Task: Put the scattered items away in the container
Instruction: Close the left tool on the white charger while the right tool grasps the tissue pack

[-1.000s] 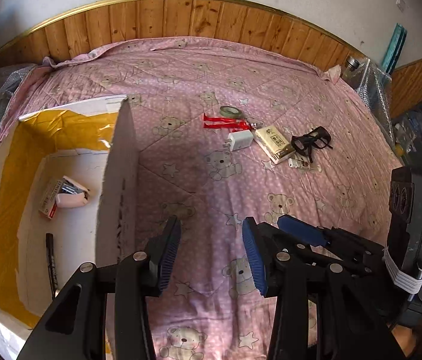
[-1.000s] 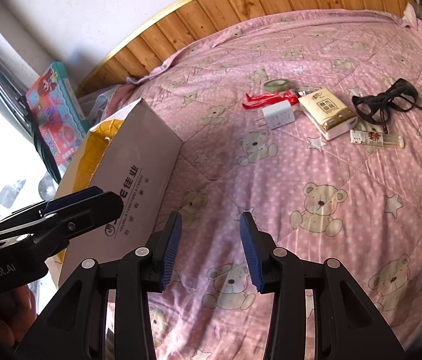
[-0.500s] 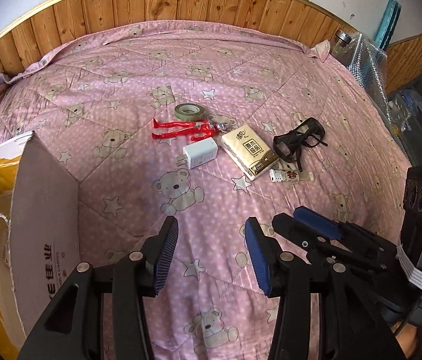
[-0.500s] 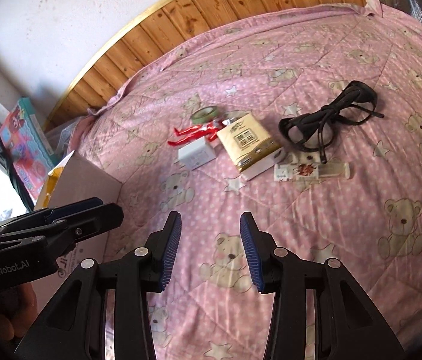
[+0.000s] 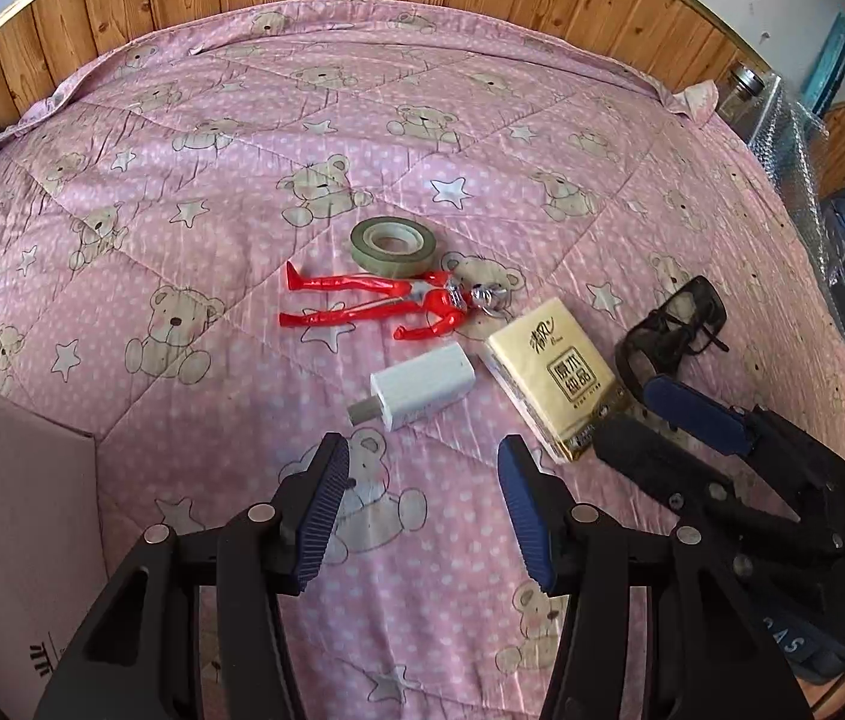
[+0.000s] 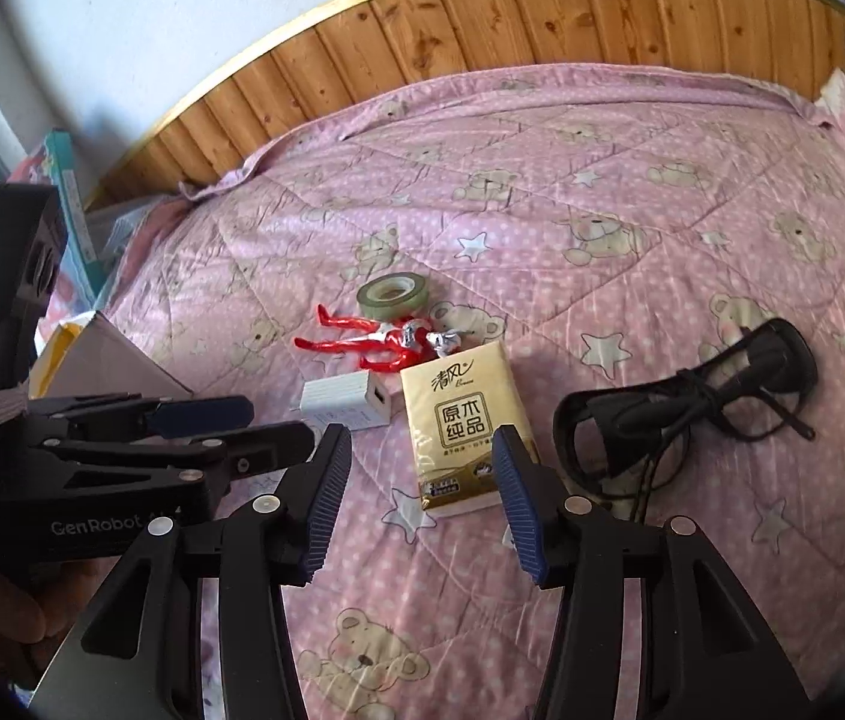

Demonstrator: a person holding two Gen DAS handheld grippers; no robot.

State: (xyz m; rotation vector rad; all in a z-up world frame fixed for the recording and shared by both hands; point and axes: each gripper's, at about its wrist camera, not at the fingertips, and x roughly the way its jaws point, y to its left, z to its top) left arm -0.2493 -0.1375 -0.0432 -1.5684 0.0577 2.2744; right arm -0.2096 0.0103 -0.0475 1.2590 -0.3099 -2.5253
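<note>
box (image 5: 14, 540): to the left of the left claw, at the frame edge; only an outer wall shows, so its contents cannot be told.
left claw (image 5: 419, 507): jaws wide apart, holding nothing, above the bed (image 5: 182, 180) and just short of the charger.
figure (image 5: 386, 303): red toy, lying flat ahead of the left claw, beyond the charger; not yet collected.
tape (image 5: 393, 245): roll lying flat, farthest ahead of the left claw, just beside the figure; not yet collected.
charger (image 5: 422, 387): white block, directly ahead of the left claw and nearest to it; not yet collected.
tissues (image 6: 455, 420): yellow pack, directly ahead of the right claw, its near end between the lines of the two fingers; not yet collected.
right claw (image 6: 419, 510): jaws wide apart, holding nothing, just short of the tissues.
glasses (image 6: 692, 399): black, to the right of and ahead of the right claw; not yet collected.
progress: five items lie loose on the bed, all well apart from the box. Judged from this, most of the task is left.
step in hand: both claws appear to be approaching a pick, left on the charger, right on the tissues.
</note>
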